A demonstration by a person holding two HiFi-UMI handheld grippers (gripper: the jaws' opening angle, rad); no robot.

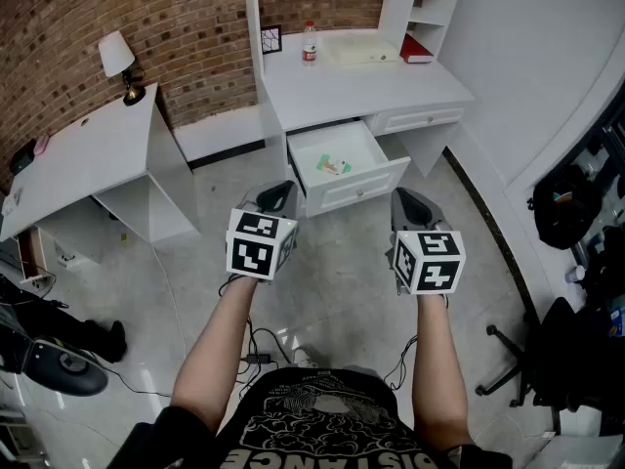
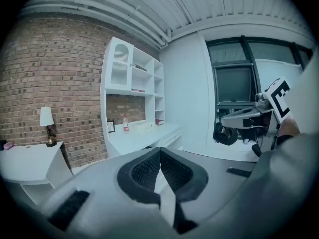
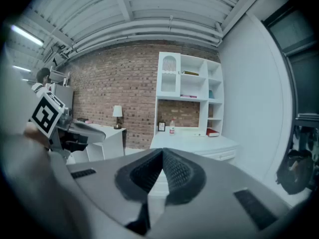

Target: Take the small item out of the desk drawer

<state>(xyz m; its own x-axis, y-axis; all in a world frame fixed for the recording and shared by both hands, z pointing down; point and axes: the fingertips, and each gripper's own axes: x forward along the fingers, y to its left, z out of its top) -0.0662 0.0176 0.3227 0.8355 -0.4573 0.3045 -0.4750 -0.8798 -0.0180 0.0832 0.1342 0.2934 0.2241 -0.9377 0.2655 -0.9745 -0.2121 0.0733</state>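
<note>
I hold two grippers, left gripper (image 1: 277, 196) and right gripper (image 1: 411, 204), each with jaws pressed together on nothing, short of the one open drawer (image 1: 357, 190). One small item (image 1: 334, 166) lies inside it, under the desk (image 1: 363, 88), which carries one bottle (image 1: 310, 43).

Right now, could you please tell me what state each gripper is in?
Left gripper: closed, jaws together, holding nothing.
Right gripper: closed, jaws together, holding nothing.
</note>
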